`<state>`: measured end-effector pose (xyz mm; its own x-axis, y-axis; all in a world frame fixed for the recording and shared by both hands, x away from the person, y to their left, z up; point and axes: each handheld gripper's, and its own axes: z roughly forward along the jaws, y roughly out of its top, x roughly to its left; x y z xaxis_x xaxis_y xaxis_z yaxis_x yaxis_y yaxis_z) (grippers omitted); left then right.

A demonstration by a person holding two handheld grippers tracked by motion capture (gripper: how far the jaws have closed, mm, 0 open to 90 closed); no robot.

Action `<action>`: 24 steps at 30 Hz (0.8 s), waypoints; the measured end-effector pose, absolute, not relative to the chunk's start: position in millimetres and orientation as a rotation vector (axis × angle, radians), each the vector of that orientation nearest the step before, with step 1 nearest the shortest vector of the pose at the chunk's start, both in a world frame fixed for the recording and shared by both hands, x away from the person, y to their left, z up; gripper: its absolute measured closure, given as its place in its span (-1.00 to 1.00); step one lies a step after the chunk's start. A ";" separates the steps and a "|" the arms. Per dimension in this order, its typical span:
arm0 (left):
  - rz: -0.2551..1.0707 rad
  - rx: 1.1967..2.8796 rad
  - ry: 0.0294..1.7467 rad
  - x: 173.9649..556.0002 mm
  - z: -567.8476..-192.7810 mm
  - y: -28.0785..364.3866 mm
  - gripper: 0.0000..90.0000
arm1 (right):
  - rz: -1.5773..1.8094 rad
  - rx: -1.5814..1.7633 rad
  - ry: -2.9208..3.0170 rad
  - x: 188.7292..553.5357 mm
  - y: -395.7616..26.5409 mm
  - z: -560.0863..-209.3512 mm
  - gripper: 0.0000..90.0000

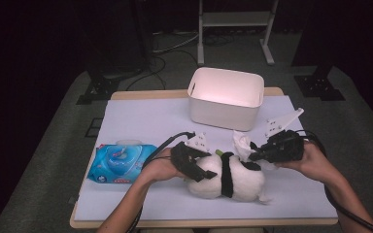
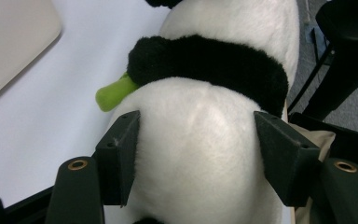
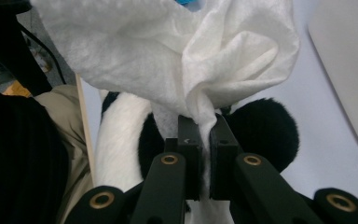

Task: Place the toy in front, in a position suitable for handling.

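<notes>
A lab or test studio: a white-topped table (image 1: 141,116) stands alone on grey carpet (image 1: 58,126), dark stand legs (image 1: 94,87) and loose cables (image 1: 170,48) (beyond its far edge) against black surroundings.

Your toy panda (image 1: 233,178) is lying on the table (image 1: 141,199), near the front edge, in the middle. Your left gripper (image 1: 201,171) is sitting on the panda's left end with a jaw on each side, and your right gripper (image 1: 255,155) is hanging over its right end, pinching a wipe (image 1: 243,144). The pack of wipes (image 1: 119,162) is lying to the left of the panda, and the tub (image 1: 226,99) is standing behind it, near the back edge.
</notes>
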<state>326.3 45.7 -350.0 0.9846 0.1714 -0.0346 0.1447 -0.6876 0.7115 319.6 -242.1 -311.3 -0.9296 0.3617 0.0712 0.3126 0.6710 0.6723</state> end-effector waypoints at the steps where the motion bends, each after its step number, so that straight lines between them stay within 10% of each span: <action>1: 0.043 2.341 0.218 326.5 -349.8 45.3 -0.22 | 1.107 0.577 2.810 318.1 -243.5 -311.5 0.90; 24: 0.038 2.344 0.266 333.0 -347.7 38.2 -0.27 | 1.058 0.447 2.876 311.8 -211.0 -311.7 0.90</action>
